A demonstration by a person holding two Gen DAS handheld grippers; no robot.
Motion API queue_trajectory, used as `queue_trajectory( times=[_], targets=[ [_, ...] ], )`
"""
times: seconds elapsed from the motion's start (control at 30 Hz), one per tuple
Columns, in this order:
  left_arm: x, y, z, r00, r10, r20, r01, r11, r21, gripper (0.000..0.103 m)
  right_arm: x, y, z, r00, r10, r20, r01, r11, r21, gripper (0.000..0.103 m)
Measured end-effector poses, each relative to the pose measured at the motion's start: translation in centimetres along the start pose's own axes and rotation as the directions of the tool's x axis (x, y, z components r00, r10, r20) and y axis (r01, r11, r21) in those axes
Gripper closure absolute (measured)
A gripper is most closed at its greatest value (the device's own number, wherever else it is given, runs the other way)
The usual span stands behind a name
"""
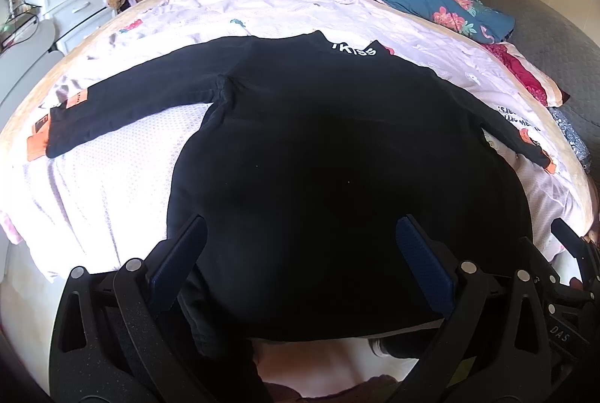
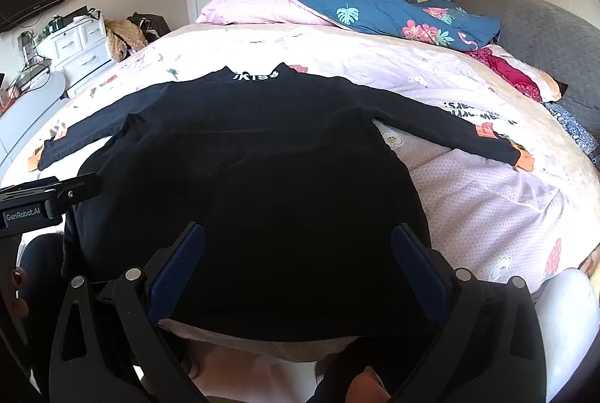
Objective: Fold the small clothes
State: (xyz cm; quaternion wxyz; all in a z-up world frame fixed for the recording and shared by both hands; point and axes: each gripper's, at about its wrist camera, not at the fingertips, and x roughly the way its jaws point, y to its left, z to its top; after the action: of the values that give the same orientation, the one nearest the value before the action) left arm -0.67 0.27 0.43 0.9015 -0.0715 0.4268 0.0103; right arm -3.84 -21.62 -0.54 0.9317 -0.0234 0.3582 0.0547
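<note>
A small black long-sleeved top [image 1: 318, 148] lies flat on the bed, collar with white lettering at the far side, both sleeves spread outward, orange patches at the cuffs. It also shows in the right wrist view [image 2: 262, 170]. My left gripper [image 1: 300, 234] is open and empty above the top's near hem, left of its middle. My right gripper [image 2: 298, 241] is open and empty above the near hem, right of its middle. The left gripper's body [image 2: 45, 200] shows at the left edge of the right wrist view.
The bed [image 2: 487, 200] has a pale pink patterned cover. A pink and blue floral quilt [image 2: 375, 14] is piled at the far side. Grey headboard cushion [image 2: 525, 39] on the right. White drawers [image 2: 75, 46] and a TV stand left. Wardrobes line the back wall.
</note>
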Motion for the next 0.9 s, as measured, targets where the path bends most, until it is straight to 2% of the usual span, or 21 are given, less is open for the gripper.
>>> queue_trajectory(
  times=[0.9],
  targets=[
    [-0.35, 0.01, -0.21, 1.0, -0.009, 0.001, 0.009, 1.0, 0.006, 0.008, -0.65, 0.09, 0.07, 1.0, 0.0, 0.011, 0.0, 1.0, -0.005, 0.004]
  ],
)
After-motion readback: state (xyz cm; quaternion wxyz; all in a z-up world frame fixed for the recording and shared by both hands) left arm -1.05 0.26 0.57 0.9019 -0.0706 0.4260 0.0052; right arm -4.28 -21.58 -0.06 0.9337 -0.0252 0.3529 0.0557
